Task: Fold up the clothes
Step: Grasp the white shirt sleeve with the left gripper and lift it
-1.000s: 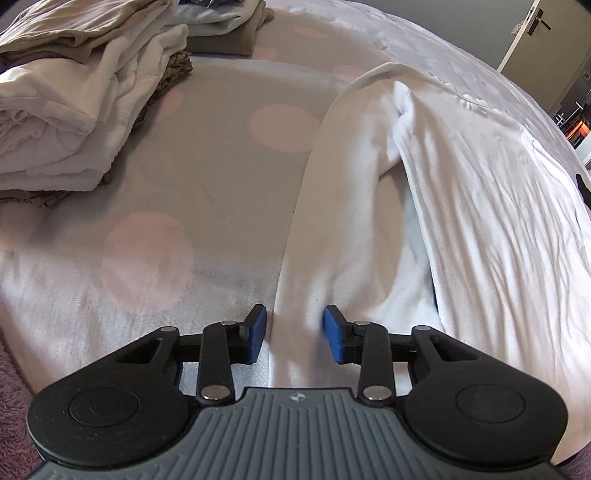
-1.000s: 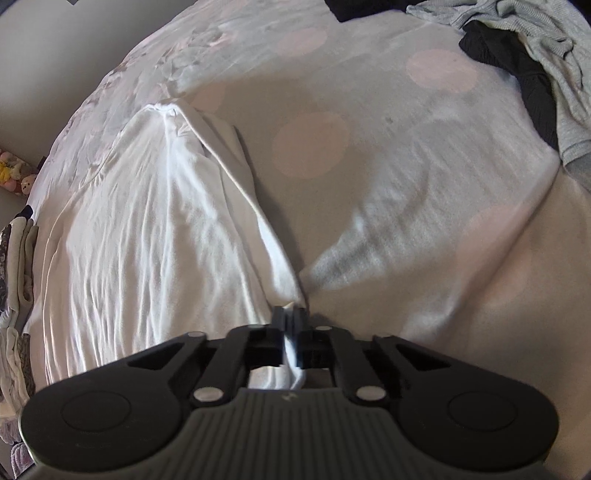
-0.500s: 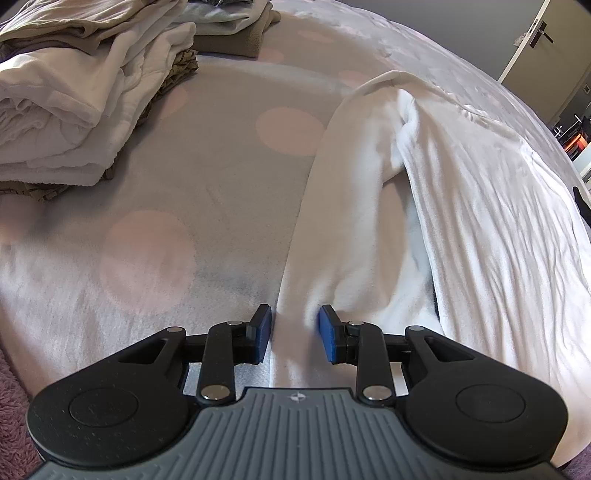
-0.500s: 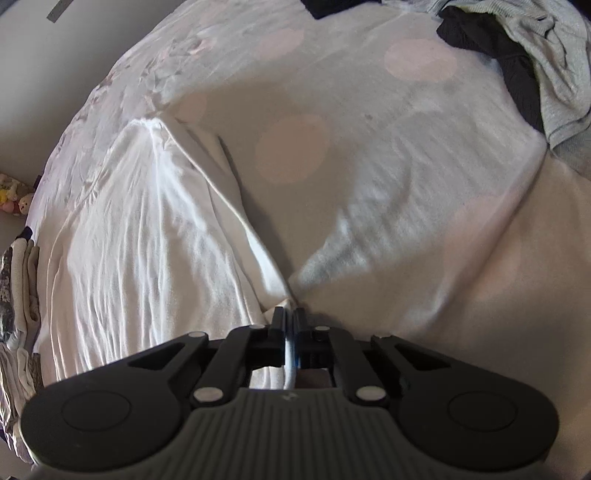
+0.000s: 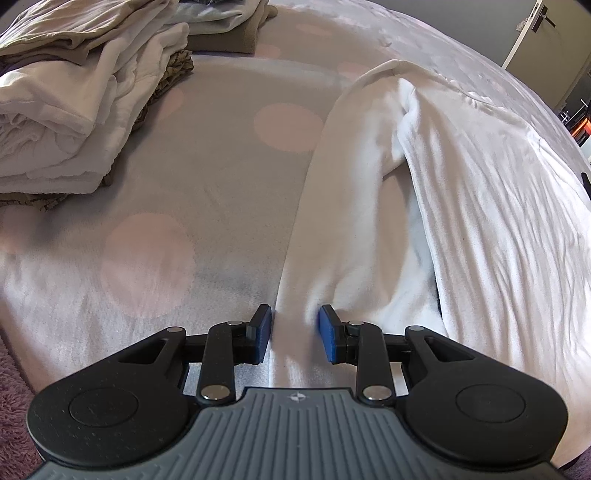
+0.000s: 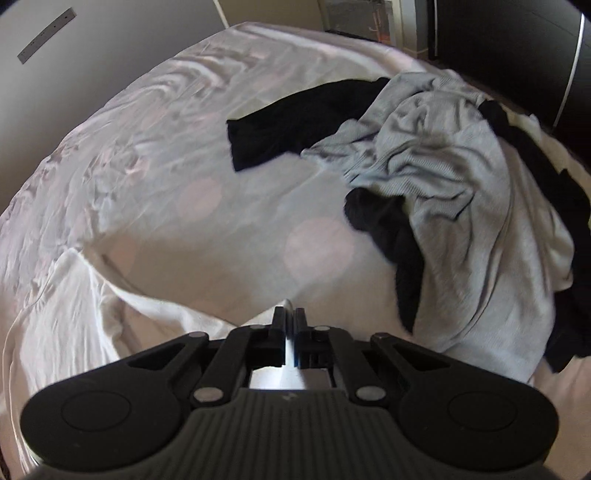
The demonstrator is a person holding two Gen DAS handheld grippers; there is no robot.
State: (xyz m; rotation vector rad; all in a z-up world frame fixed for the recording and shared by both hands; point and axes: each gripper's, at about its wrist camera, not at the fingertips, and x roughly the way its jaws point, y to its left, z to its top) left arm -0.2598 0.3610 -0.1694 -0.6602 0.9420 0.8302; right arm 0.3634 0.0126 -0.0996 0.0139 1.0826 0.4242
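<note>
A white garment (image 5: pixel 480 192) lies spread on the bed, its long sleeve (image 5: pixel 343 206) folded along the left side. My left gripper (image 5: pixel 293 332) is open, its blue pads either side of the sleeve's near end. My right gripper (image 6: pixel 290 332) is shut on a corner of the white garment (image 6: pixel 74 325) and holds it raised above the bed.
Stacks of folded cream and beige clothes (image 5: pixel 74 85) sit at the left on the dotted bedspread (image 5: pixel 207 173). A loose pile of grey (image 6: pixel 461 192) and black clothes (image 6: pixel 295 118) lies to the right. A door (image 5: pixel 546 33) stands beyond the bed.
My right gripper has lifted and swung right with the garment corner, bringing the grey and black pile into view. My left gripper's jaws have narrowed slightly around the sleeve.
</note>
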